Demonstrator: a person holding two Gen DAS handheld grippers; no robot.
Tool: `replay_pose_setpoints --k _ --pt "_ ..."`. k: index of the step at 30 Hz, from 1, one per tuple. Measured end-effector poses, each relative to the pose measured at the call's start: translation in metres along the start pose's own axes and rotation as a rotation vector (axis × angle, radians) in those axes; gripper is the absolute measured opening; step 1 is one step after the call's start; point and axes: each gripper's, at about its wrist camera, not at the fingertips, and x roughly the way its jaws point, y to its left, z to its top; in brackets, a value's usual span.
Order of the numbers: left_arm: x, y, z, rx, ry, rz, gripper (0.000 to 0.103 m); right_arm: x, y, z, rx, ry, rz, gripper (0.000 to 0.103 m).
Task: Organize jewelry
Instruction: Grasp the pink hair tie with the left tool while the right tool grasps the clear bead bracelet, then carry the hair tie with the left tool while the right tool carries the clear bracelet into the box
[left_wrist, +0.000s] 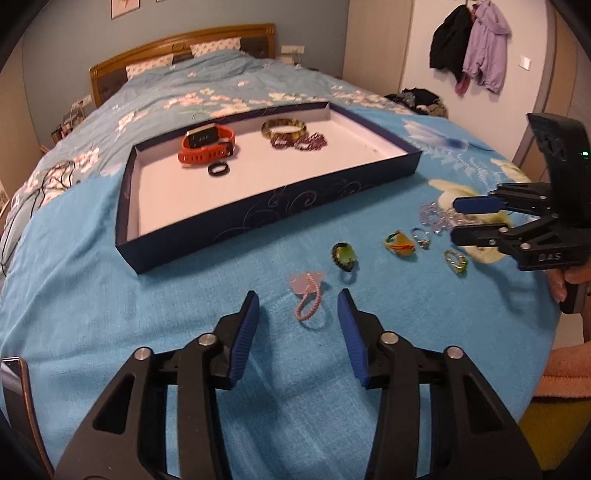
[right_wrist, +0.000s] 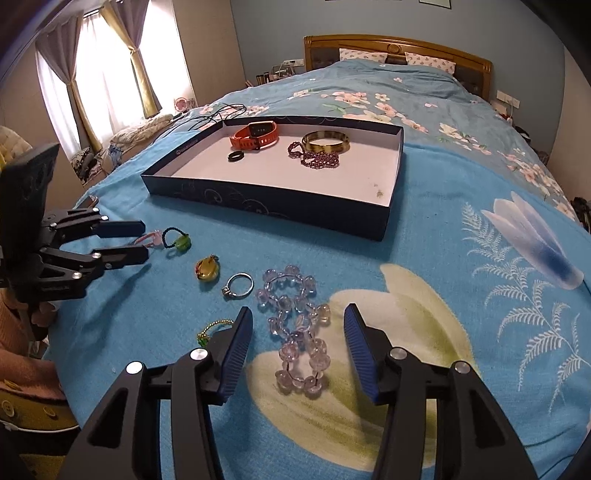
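Both sets of jaws stand apart and grip nothing. Those of the left gripper (left_wrist: 298, 295) flank a pink bracelet (left_wrist: 308, 308) on the bed (left_wrist: 110, 295) without touching it; those of the right gripper (right_wrist: 298, 314) flank a clear bead bracelet (right_wrist: 297, 325), likewise untouched.

By size, the bed comes first, its blue floral cover spread under everything. On it sits a dark blue box (right_wrist: 266, 201) with a white floor, well beyond both grippers. Inside the box lie an orange watch (right_wrist: 255, 136), a gold bangle (right_wrist: 325, 142), a purple bead chain (right_wrist: 317, 157) touching the bangle, and a black ring (right_wrist: 235, 155) just beside the watch.

Outside the box, in a loose row on the cover between the two bracelets, lie a green-stone ring (left_wrist: 344, 254), a yellow charm (right_wrist: 207, 268), a silver ring (right_wrist: 239, 285) and a small green-and-gold bead ring (left_wrist: 456, 260), the last close to the right gripper's near jaw.
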Motion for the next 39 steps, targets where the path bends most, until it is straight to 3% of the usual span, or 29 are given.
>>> replay_pose_setpoints --k 2,7,13,39 --pt "0.002 0.001 0.003 -0.010 0.002 -0.004 0.039 0.001 -0.001 0.001 0.007 0.002 -0.014 0.040" --pt "0.004 0.002 0.004 -0.018 0.005 -0.002 0.021 0.003 0.001 0.003 -0.007 0.005 -0.036 0.028" --pt "0.003 0.004 0.003 -0.038 0.000 -0.016 0.007 0.002 -0.001 0.005 -0.003 -0.002 -0.030 0.012" --pt "-0.025 0.012 0.001 -0.125 -0.090 -0.067 0.004 -0.035 -0.004 0.020 0.079 -0.143 0.058 0.008"
